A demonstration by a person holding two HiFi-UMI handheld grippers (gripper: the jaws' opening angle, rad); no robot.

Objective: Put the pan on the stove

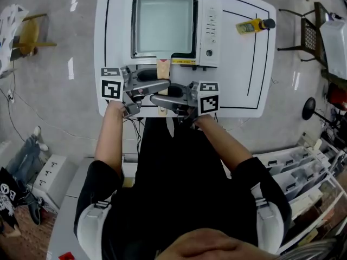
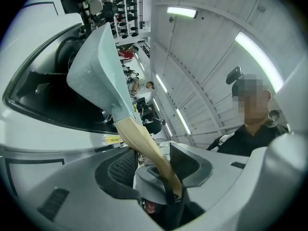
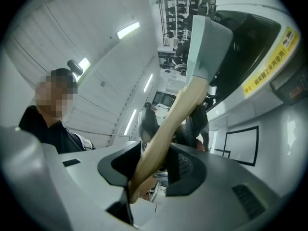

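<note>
White tabletop [image 1: 238,64] with a stove [image 1: 210,31] and a pan [image 1: 164,23].
The pale blue pan is right over the stove's black top, and its wooden handle [image 1: 163,68] sticks out from the stove toward the person. The left gripper [image 2: 154,165] and right gripper [image 3: 156,160] come at the handle from both sides, and the jaws of each are clamped on it. A yellow bottle [image 1: 254,25] lies to the right of the stove.

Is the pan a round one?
No, the head view from above shows the pan as rectangular with rounded corners.
</note>
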